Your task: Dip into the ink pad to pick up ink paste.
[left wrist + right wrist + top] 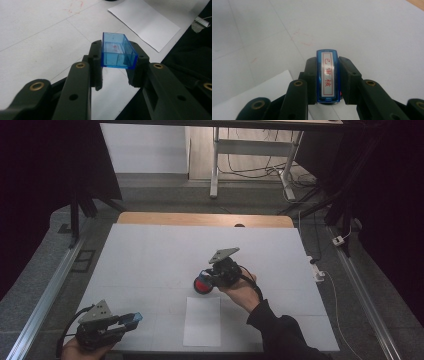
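Blue cap clamped between left jaws; stamp between right.

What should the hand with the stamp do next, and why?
Probably lower the stamp onto the red ink pad. The right gripper is shut on the stamp just above the pad, the paper looks blank, and the left gripper holds the blue cap aside.

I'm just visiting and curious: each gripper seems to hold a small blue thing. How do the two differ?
The blue box in the left gripper is a clear, hollow cap, open on top; the stamp in the right gripper shows a white face with red characters. The box is broad and squat; the stamp is narrow and long. The box is held near the table's front edge; the stamp is held over a red ink pad. Both are blue plastic, clamped between black jaws.
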